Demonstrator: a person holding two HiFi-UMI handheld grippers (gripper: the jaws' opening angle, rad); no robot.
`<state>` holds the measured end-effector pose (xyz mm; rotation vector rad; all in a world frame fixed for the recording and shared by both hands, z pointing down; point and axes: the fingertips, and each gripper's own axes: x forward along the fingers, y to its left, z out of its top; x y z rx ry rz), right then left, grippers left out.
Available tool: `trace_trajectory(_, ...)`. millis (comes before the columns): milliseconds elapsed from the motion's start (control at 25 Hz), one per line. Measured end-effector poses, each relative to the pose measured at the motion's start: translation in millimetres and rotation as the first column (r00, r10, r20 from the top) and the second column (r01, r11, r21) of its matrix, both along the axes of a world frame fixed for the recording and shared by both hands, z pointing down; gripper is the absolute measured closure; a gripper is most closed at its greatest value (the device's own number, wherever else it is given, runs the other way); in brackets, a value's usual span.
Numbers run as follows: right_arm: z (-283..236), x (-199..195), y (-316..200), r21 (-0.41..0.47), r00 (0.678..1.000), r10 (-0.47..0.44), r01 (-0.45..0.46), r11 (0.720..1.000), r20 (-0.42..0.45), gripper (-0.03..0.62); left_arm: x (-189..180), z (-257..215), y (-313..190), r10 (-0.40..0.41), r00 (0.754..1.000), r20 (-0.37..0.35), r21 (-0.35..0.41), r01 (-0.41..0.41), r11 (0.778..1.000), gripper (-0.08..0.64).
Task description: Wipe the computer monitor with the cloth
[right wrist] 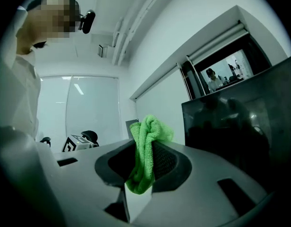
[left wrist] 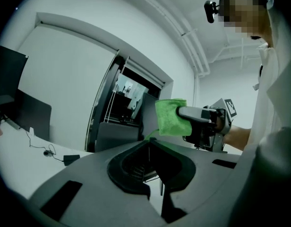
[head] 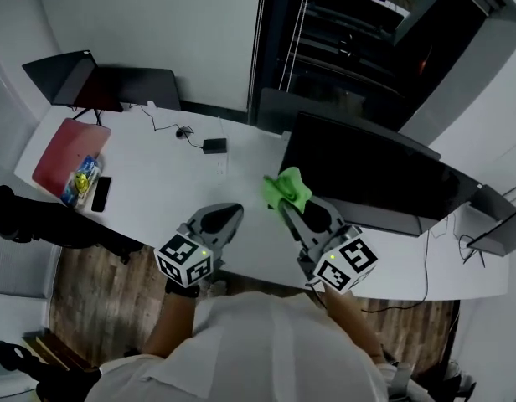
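White desk (head: 166, 191) in an office, glass wall behind, charger (head: 214, 146) and its cable at the back. The monitor (head: 367, 174) stands on the desk's right half. Your right gripper (head: 285, 206) hangs just off its left edge, jaws pinching the cloth (head: 287, 189). Your left gripper (head: 231, 213) sits beside it over the desk, jaws pressed together with nothing between them.

Risks, as I judge them:
- Only a small wad pokes past the tips, so a flat approach could put hard jaw plastic on the screen.
- A bunched cloth may slip out of the pinch once it drags.
- A hard push could rock the monitor; nothing braces it.

The screen is dark, seemingly off, and glossy, with reflections showing in the right gripper view. The cloth is bright green, nubby, and folded over on itself.
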<state>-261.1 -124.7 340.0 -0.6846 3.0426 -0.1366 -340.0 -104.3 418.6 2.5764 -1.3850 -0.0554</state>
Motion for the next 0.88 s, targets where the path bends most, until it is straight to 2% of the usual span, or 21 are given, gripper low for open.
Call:
trace_trajectory(240, -25.7, -66.9, -39.1, 0.109, 0.993, 0.112, -0.108, 0.988, -0.037, 0.520, -79.9, -5.5, -16.5, 0.028, 0.999, 0.021, 0.019, -0.029, 0.999, 0.538)
trace_trajectory(480, -54.5, -86.3, -78.6, 0.178, 0.959, 0.279, -0.266, 0.947, -0.051, 0.520, -119.2, -1.0, -25.1, 0.082, 0.997, 0.006, 0.012, -0.082, 0.997, 0.538)
trace_trajectory(640, -61.0, -79.7, -97.5, 0.162, 0.928, 0.370, -0.360, 0.919, -0.039, 0.520, -128.8, 2.7, -32.4, 0.121, 0.993, -0.008, 0.011, -0.121, 0.993, 0.538)
trace_trajectory(880, -45.9, -62.9, -118.1, 0.080, 0.878, 0.477, -0.474, 0.877, -0.023, 0.520, -132.6, 6.9, -41.2, 0.163, 0.986, -0.022, 0.009, -0.163, 0.987, 0.538)
